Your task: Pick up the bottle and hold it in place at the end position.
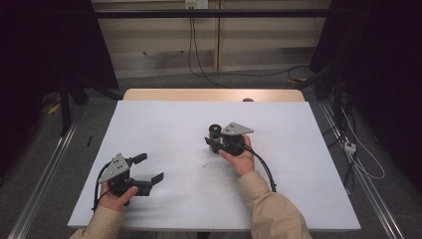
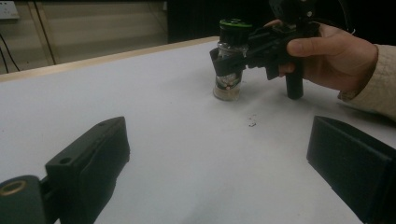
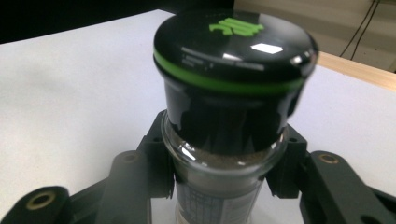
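- Dim walls, dark curtains and loose cables ring a white tabletop [image 1: 164,124] that is bare apart from one small jar, so nothing crowds the work.
- That spice jar [image 1: 215,133], clear glass with a black, green-ringed cap, stands upright on the tabletop a little right of centre, its base on the surface.
- Around it the right hand-held gripper [image 1: 218,143] is closed: the right gripper view shows both jaws pressed on the glass just below the cap. Gripping under the wider cap probably keeps the jar from slipping down if it is lifted.
- A person's right hand [image 1: 242,158] holds that tool level from behind, so the jar stays vertical and its contents settled.
- Well apart, near the front left, the left hand-held gripper [image 1: 149,169] has its jaws spread wide with nothing between them. It points toward the jar, which looks like waiting to take the jar or its cap.
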{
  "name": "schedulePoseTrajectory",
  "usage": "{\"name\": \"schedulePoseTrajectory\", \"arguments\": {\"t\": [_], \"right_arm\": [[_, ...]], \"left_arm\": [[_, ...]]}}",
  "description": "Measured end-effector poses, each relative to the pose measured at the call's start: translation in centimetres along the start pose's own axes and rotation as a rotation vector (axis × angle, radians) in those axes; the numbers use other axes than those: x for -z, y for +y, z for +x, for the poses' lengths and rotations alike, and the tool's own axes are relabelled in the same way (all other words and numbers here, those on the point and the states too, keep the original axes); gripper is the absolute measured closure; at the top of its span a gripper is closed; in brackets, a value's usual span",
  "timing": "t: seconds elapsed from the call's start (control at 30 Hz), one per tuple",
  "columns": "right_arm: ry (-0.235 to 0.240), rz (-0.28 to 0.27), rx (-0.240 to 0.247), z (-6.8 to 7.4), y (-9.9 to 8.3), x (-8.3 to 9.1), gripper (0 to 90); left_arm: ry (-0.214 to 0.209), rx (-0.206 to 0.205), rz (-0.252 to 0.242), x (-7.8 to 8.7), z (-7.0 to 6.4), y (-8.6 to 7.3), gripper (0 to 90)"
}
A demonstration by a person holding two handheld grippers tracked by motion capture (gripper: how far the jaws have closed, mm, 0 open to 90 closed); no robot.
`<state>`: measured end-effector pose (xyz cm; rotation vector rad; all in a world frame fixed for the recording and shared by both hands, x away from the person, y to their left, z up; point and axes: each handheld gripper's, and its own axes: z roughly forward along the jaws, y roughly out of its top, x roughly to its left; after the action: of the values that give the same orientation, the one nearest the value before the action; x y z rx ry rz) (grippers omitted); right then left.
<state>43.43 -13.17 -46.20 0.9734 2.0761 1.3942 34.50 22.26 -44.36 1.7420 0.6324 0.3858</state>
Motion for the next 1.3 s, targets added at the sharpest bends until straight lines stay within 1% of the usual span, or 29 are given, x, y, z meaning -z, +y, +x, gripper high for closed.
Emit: {"name": "schedulePoseTrajectory", "arguments": {"t": [0.03, 0.07, 0.1, 0.13, 0.17, 0.2, 0.23, 0.27, 0.33, 0.37, 0.4, 0.43, 0.47, 0.5, 0.53, 0.57, 0.6, 0.73, 0.87, 0.93, 1.0, 1.17, 1.3], "right_arm": [[-0.006, 0.006, -0.019, -0.1, -0.1, 0.1, 46.4], [-0.019, 0.009, -0.032, -0.2, -0.1, 0.2, 43.5], [-0.019, 0.009, -0.032, -0.2, -0.1, 0.2, 43.5], [-0.024, 0.014, -0.042, -0.2, -0.2, 0.3, 42.6], [-0.032, 0.026, -0.045, -0.1, -0.2, 0.4, 39.5], [-0.027, 0.034, -0.049, 0.0, -0.2, 0.5, 39.4], [-0.027, 0.034, -0.049, 0.0, -0.2, 0.5, 39.4], [-0.024, 0.045, -0.048, 0.1, -0.3, 0.6, 39.2], [-0.031, 0.057, -0.045, 0.3, -0.4, 0.9, 37.5], [-0.039, 0.043, -0.045, 0.4, -0.5, 1.0, 39.1], [-0.054, 0.030, -0.045, 0.4, -0.5, 1.1, 38.9], [-0.056, 0.025, -0.046, 0.5, -0.6, 1.3, 39.9], [-0.055, 0.025, -0.041, 0.6, -0.6, 1.3, 41.6], [-0.059, 0.025, -0.036, 0.7, -0.6, 1.4, 41.0], [-0.062, 0.030, -0.034, 0.7, -0.6, 1.3, 42.2], [-0.056, 0.033, -0.031, 0.7, -0.6, 1.3, 43.9], [-0.055, 0.033, -0.030, 0.8, -0.6, 1.3, 43.7], [-0.053, 0.037, -0.045, 0.6, -0.6, 1.3, 44.6], [-0.048, 0.043, -0.051, 0.6, -0.6, 1.2, 47.4], [-0.047, 0.042, -0.057, 0.5, -0.6, 1.2, 50.7], [-0.036, 0.044, -0.055, 0.5, -0.6, 1.2, 53.1], [-0.026, 0.042, -0.059, 0.3, -0.6, 1.2, 53.9], [-0.013, 0.044, -0.044, 0.1, -0.6, 1.3, 54.0]], "left_arm": [[0.000, 0.001, 0.000, 0.0, 0.0, 0.0, 5.5], [0.000, 0.005, -0.002, -0.1, 0.0, 0.0, 5.5], [0.000, 0.003, 0.000, -0.1, -0.1, 0.0, 5.5], [-0.001, -0.001, 0.001, -0.1, -0.1, 0.1, 5.5], [-0.002, -0.001, 0.002, -0.1, -0.1, 0.1, 5.5], [-0.004, -0.006, 0.003, -0.2, -0.1, 0.1, 5.5], [-0.004, -0.004, 0.002, -0.2, -0.1, 0.1, 5.5], [-0.003, -0.001, 0.004, -0.3, -0.1, 0.1, 5.4], [-0.012, -0.001, 0.014, -0.4, -0.1, 0.2, 5.5], [-0.012, 0.000, 0.019, -0.5, -0.2, 0.2, 5.5], [-0.018, -0.006, 0.023, -0.6, -0.3, 0.3, 5.5], [-0.022, -0.017, 0.029, -0.7, -0.4, 0.4, 5.5], [-0.025, -0.010, 0.027, -0.9, -0.4, 0.4, 5.5], [-0.024, -0.001, 0.027, -1.0, -0.5, 0.4, 5.5], [-0.029, -0.002, 0.028, -1.1, -0.5, 0.4, 5.5], [-0.028, -0.004, 0.028, -1.1, -0.5, 0.5, 5.5], [-0.024, 0.001, 0.027, -1.1, -0.5, 0.5, 5.5], [-0.024, -0.007, 0.025, -1.3, -0.5, 0.6, 5.5], [-0.021, -0.001, 0.020, -1.4, -0.5, 0.8, 5.5], [-0.024, -0.006, 0.021, -1.4, -0.6, 1.0, 5.5], [-0.029, -0.007, 0.024, -1.5, -0.6, 1.1, 5.5], [-0.035, -0.006, 0.034, -1.7, -0.7, 1.4, 5.6], [-0.040, -0.005, 0.040, -1.8, -0.7, 1.6, 5.7]]}}
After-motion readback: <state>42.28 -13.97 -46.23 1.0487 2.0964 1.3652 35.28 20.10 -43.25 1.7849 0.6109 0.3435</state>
